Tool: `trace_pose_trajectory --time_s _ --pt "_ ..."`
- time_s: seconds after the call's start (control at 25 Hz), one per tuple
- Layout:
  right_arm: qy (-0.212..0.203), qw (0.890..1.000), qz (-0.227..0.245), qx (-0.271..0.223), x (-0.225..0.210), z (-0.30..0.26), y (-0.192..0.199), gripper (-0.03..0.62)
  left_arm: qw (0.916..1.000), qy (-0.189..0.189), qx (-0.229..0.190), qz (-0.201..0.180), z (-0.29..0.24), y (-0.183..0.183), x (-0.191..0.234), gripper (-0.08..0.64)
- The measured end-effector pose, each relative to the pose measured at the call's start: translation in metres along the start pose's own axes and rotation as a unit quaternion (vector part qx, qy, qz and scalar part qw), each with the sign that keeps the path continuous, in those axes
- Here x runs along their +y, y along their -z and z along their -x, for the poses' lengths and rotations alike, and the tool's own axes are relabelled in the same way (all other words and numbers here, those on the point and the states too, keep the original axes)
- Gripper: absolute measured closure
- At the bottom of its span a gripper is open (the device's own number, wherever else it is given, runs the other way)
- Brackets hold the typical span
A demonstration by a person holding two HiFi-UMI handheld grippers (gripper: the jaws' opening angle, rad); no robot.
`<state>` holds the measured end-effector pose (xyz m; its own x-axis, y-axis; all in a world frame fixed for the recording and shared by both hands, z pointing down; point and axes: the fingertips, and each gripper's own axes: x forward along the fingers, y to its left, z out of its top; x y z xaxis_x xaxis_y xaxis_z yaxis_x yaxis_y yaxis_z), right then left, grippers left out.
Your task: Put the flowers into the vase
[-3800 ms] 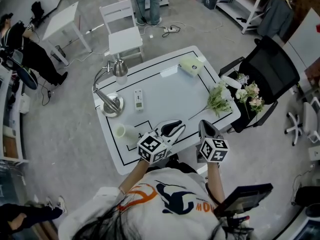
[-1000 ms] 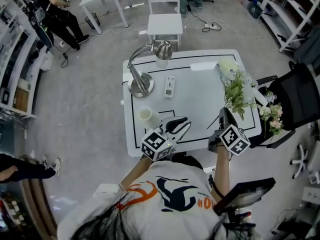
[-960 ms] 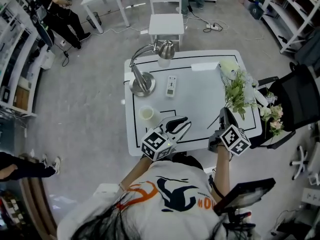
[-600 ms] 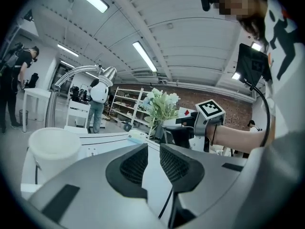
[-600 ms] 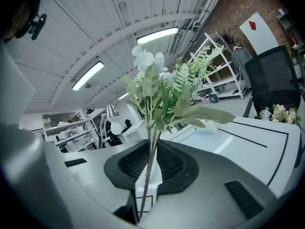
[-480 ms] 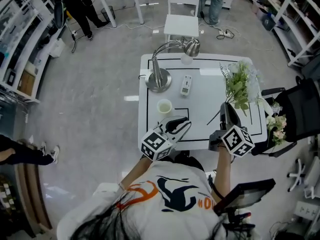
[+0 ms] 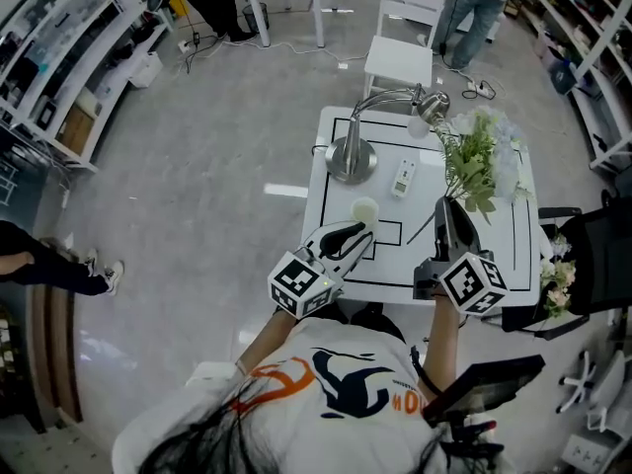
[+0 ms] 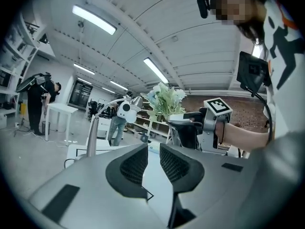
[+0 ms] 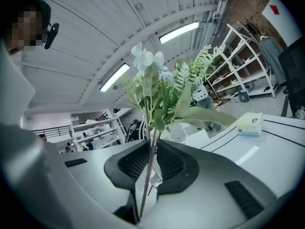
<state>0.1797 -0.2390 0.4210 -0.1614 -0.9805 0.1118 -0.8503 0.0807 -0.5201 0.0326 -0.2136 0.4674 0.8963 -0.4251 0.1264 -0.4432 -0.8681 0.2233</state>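
Observation:
A bunch of white flowers with green leaves (image 7: pixel 479 154) stands upright above the table's right half. My right gripper (image 7: pixel 446 207) is shut on its thin stems. In the right gripper view the stems (image 9: pixel 151 163) run up between the pads of my right gripper (image 9: pixel 153 149), with the blooms (image 9: pixel 150 61) above. A small cream vase (image 7: pixel 364 209) stands on the white table (image 7: pixel 494 265), left of the middle. My left gripper (image 7: pixel 357 231) hovers just in front of it. In the left gripper view my left gripper (image 8: pixel 152 150) is open by a narrow gap, with nothing between its pads.
A silver desk lamp (image 7: pixel 351 156) stands at the table's far left, with a white remote (image 7: pixel 403 176) beside it. A pale green box (image 9: pixel 250 123) lies further back. A white chair (image 7: pixel 403 52) stands beyond the table. A black chair (image 7: pixel 592 265) with more flowers (image 7: pixel 558 275) is at the right.
The right gripper has lifted the flower bunch off the table's right edge and now holds it upright. The left gripper has come closer to the vase. The head view has swung.

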Motion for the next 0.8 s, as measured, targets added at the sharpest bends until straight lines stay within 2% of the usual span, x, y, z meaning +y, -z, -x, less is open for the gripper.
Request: trace_pose_trajectory --time_s 0.28,0.56,0.8 --pt "-0.038 0.999 0.01 0.008 0.034 -0.023 0.001 0.535 0.9993 -0.036 0.009 0.0 0.018 0.003 0.032 0.482" --pt "-0.071 0.997 0.016 0.011 0.046 -0.035 0.001 0.535 0.9981 -0.027 0.053 -0.015 0.005 0.03 0.027 0.4" --pt "-0.1 0.994 0.036 0.008 0.076 -0.057 0.001 0.535 0.9964 -0.016 0.08 -0.023 -0.002 0.039 0.038 0.333"
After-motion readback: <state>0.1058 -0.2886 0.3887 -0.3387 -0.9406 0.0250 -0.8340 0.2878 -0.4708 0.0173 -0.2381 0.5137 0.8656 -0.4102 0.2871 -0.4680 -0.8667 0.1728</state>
